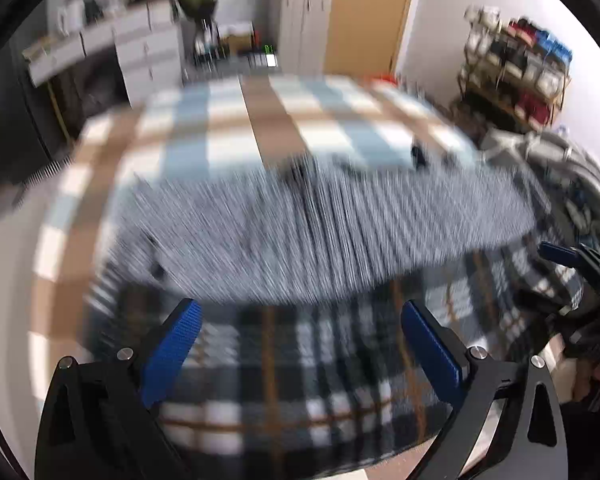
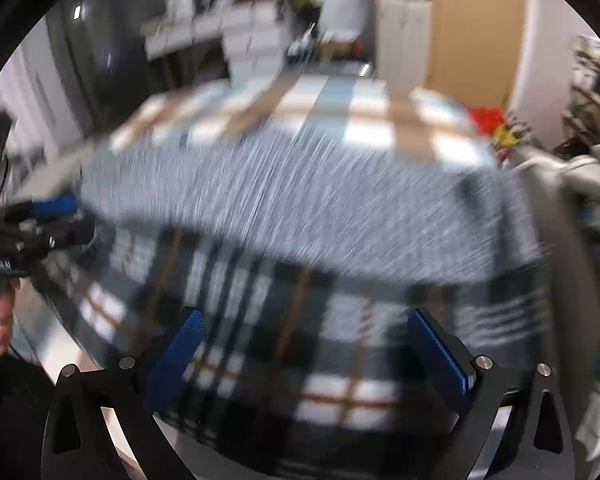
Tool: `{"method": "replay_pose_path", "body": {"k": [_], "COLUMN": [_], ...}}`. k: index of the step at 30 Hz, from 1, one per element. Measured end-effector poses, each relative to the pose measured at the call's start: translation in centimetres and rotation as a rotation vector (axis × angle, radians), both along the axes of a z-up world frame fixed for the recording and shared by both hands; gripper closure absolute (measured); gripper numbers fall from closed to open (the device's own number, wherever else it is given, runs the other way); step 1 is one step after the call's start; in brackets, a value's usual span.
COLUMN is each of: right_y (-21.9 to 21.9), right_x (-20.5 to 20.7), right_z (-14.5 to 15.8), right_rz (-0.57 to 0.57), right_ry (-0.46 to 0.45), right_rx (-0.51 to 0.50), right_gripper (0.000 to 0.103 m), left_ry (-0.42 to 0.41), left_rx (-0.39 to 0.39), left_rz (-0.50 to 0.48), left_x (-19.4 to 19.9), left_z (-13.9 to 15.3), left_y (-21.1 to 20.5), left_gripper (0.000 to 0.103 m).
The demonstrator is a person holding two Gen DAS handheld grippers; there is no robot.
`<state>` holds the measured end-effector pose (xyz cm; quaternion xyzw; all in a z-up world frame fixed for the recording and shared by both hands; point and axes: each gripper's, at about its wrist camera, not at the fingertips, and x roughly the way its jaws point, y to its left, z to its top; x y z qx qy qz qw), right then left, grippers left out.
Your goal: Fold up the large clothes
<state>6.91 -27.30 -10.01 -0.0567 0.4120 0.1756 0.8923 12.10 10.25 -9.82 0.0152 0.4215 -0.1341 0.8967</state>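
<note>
Both wrist views are heavily blurred. A large dark plaid garment [image 1: 300, 380] lies spread on a table covered by a pale checked cloth [image 1: 228, 120]; part of the garment, showing fine grey-white stripes, appears turned over the middle, filling the centre of each view. The plaid part sits at six o'clock, directly under both tools. The left gripper [image 1: 300, 344] has its blue fingers wide apart, holding nothing. The right gripper [image 2: 306, 350] is likewise spread and empty, above the plaid. A heap of grey clothes [image 1: 560, 184] rests at three o'clock. Judging from this, one fold seems laid and the tools are between grasps. The next move likely calls for finding an edge or corner of the garment and closing on it cleanly, one tool on each side.
</note>
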Motion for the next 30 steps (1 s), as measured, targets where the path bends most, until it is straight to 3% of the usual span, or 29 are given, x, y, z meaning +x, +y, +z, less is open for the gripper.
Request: {"method": "replay_pose_path", "body": {"k": [2, 5, 10, 13, 18, 23, 26, 30], "right_y": [-1.4, -2.8, -4.8, -5.2, -5.9, -5.6, -3.9, -2.4], "right_x": [0.2, 1.3, 3.8, 4.0, 3.3, 0.1, -0.2, 0.1], "right_z": [1.2, 0.9, -3.4, -3.5, -2.4, 0.6, 0.7, -1.9], "right_rz": [-0.047, -0.113, -0.147, -0.148, -0.158, -0.125, -0.089, -0.103], "right_ry": [-0.054, -0.046, 0.151, 0.177, 0.153, 0.083, 0.067, 0.15], "right_rx": [0.008, -0.033, -0.053, -0.029, 0.031, 0.118, 0.075, -0.061], "right_gripper": [0.0, 0.0, 0.0, 0.0, 0.0, 0.0, 0.0, 0.0], "left_ry": [-0.028, 0.041, 0.107, 0.118, 0.109, 0.069, 0.121, 0.158], "left_rx": [0.033, 0.057, 0.111, 0.135, 0.076, -0.07, -0.081, 0.027], "left_rz": [0.023, 0.069, 0.074, 0.083, 0.092, 0.084, 0.083, 0.115], "left_x": [0.5, 2.5, 3.7, 3.7, 2.8, 0.4, 0.8, 1.6], "left_z": [0.2, -1.6, -4.0, -4.1, -3.2, -1.4, -2.2, -3.9], "left_y": [0.4, 1.4, 1.5, 1.2, 2.2, 3.5, 4.0, 4.2], "left_gripper": [0.005, 0.005, 0.004, 0.004, 0.004, 0.004, 0.004, 0.004]}}
